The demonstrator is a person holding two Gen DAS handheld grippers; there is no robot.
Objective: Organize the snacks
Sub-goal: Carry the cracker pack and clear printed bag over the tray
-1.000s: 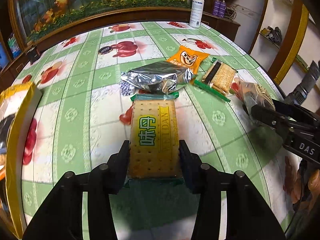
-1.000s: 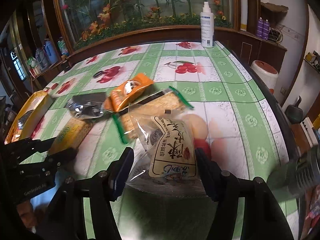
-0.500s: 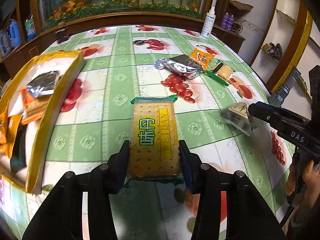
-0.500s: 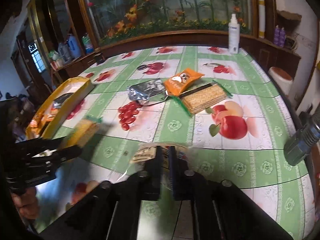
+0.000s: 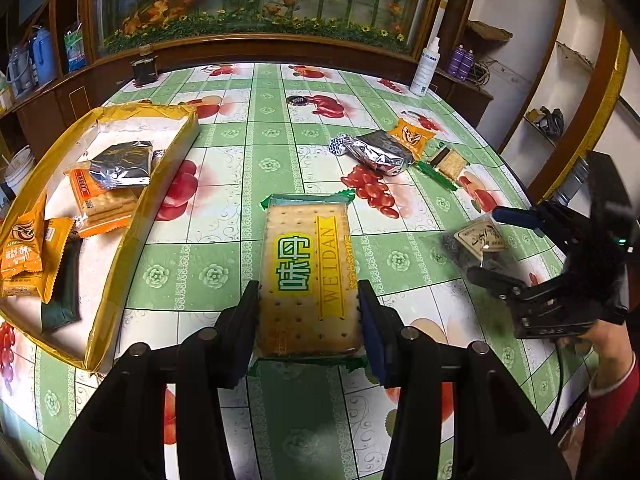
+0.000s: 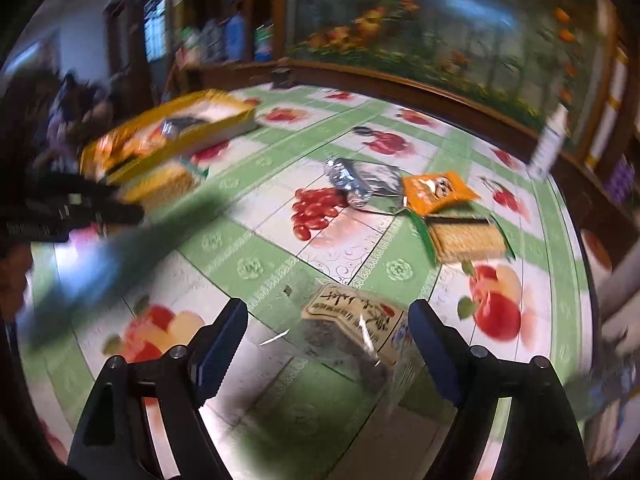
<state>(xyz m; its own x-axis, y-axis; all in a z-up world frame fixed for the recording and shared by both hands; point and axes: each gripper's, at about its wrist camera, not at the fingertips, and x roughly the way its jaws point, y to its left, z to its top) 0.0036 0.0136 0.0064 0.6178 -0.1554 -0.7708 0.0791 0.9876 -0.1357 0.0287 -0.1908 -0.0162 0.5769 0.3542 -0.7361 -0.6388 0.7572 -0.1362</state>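
Observation:
My left gripper (image 5: 308,300) is shut on a WEIDAN cracker pack (image 5: 308,276) and holds it above the table, right of the yellow tray (image 5: 120,240). The tray holds several snack packs. My right gripper (image 6: 328,324) stands wide open around a clear bag with a brown label (image 6: 356,320); the view is blurred and I cannot tell whether the bag rests on the table. In the left wrist view the right gripper (image 5: 496,240) and that bag (image 5: 478,238) are at the right. A silver pack (image 5: 380,152), an orange pack (image 5: 410,134) and a cracker pack (image 5: 448,162) lie beyond.
The green fruit-print tablecloth (image 5: 224,272) covers a round table. A white spray bottle (image 5: 426,68) stands at the far right edge, a small dark box (image 5: 144,70) at the far left edge. A wooden ledge with a planter runs behind.
My left gripper has drawn back with the cracker pack, bringing the tray more into view. My right gripper, shut on the clear bag half a second ago, has opened wide and swung left.

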